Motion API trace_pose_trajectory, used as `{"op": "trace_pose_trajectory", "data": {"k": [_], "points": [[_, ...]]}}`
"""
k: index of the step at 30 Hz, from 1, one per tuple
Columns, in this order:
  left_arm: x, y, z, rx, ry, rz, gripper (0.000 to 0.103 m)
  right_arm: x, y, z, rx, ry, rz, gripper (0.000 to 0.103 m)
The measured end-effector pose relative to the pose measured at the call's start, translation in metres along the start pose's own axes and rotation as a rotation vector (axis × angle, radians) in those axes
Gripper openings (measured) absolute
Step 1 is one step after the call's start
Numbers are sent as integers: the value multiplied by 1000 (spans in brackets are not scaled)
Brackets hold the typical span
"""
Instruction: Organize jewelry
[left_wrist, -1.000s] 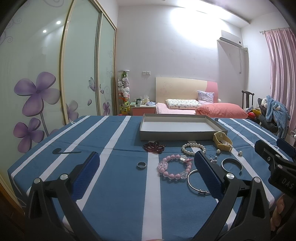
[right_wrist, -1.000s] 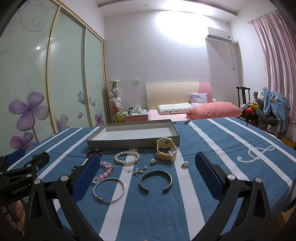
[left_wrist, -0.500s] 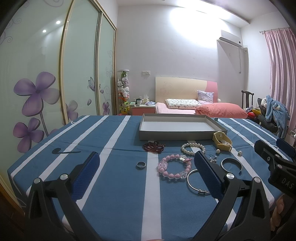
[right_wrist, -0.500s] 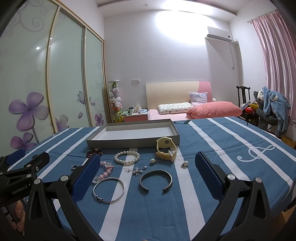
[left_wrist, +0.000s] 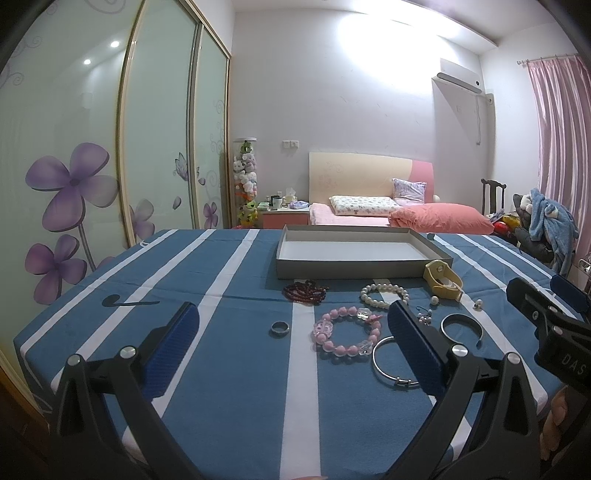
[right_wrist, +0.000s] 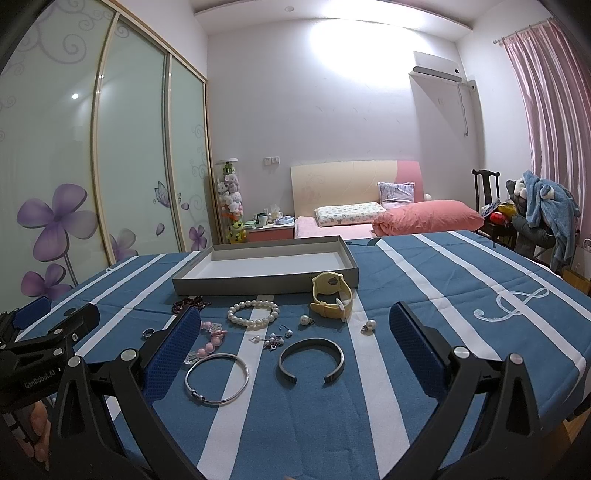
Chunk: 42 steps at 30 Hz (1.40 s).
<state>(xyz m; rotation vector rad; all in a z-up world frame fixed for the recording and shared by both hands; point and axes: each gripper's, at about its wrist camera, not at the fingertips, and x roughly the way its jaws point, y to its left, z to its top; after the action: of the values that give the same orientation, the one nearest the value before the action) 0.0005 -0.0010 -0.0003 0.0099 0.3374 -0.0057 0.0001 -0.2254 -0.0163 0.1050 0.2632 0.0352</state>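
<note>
Nearest the cameras, both tongs hover low over the front edge of the desk (right_wrist: 461, 295), which is covered by a blue cloth with white stripes. The left tongs (left_wrist: 291, 332) stand wide apart and hold nothing; the right tongs (right_wrist: 295, 332) are equally wide and empty. A fingertip shows at the lower corner of each view, behind the other tool.

Just past the right tongs lie a thin silver bangle (right_wrist: 217, 379) and a dark open cuff (right_wrist: 311, 360), near each other but apart. Left of them is a pink bead bracelet (left_wrist: 346, 332), and further left a small ring (left_wrist: 280, 328) on its own. Beyond these sit a few small earrings (right_wrist: 272, 339), two loose pearl studs (right_wrist: 305, 319), a white pearl bracelet (right_wrist: 253, 313), a dark red bead bracelet (left_wrist: 304, 291) and a yellow watch (right_wrist: 331, 294), which lies just in front of the tray.

Farthest back on the desk is a shallow grey tray (right_wrist: 266, 286) with a white floor. Nothing is in it.

By my reading, the sorting has not begun: every piece lies loose on the cloth. The next move likely calls for lowering one pair of tongs over a near piece, perhaps the cuff or bangle, closing on its rim, and carrying it to the tray. Thin flat rings may be hard to lift off the cloth.
</note>
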Motion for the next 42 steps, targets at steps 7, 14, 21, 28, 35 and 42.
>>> {"op": "trace_pose_trajectory", "data": {"k": [7,14,21,28,35,42], "points": [[0,-1,-2,1,2,0,99,1,-1,0,0,1,0,101],[10,-11,-10,5,18,-1,99,2,-1,-2,1,10,-3,101],[20,-6,-6,3,46,0,99,17,-8,-7,11,57,-3,101],[44,2,0,18,80,21,99,37,-13,-12,34,154,-15,101],[84,8,2,90,200,24,99,46,-13,-17,42,197,-27,101],[129,17,-5,128,385,3,88,54,-20,-15,48,212,-26,101]]}}
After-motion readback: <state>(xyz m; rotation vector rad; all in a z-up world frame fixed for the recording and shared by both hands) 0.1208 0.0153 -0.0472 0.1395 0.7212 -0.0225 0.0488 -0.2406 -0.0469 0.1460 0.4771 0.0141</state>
